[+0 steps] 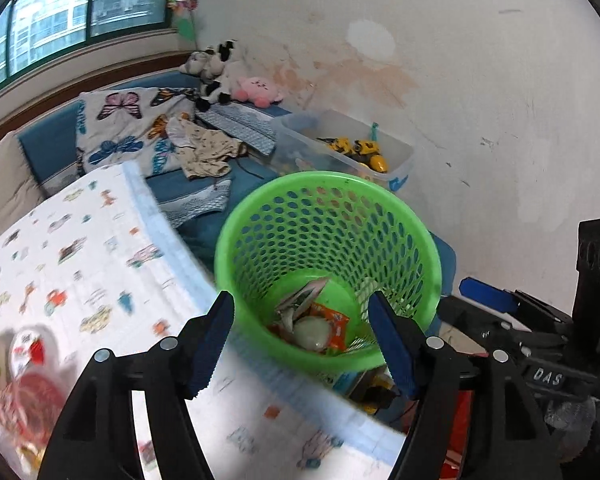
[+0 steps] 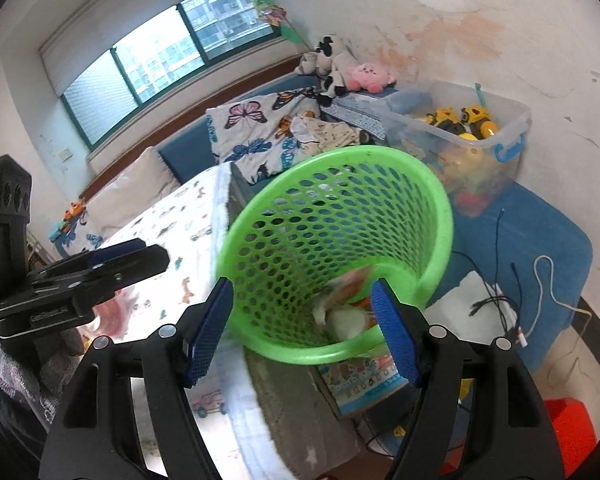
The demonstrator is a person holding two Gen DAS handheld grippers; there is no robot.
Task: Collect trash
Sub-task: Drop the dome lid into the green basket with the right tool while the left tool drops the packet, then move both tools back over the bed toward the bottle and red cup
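A green perforated waste basket [image 1: 380,216] stands beside the bed; it also shows in the right wrist view [image 2: 440,208]. Inside lie trash pieces: an orange wrapper [image 1: 336,326], a silvery wrapper [image 1: 300,298] and a pale round lump [image 1: 310,332], the lump also seen from the right [image 2: 346,322]. My left gripper [image 1: 302,342] is open and empty, hovering over the basket's near rim. My right gripper [image 2: 302,330] is open and empty, also over the near rim. More trash, a red-and-white packet [image 1: 28,384], lies blurred on the printed sheet at lower left.
A bed with a white printed sheet [image 1: 80,264] lies left of the basket. A clear bin of yellow toys [image 2: 472,132] stands behind it by the stained wall. Cables [image 2: 500,300] trail over a blue mat at right. Plush toys [image 1: 236,80] sit under the window.
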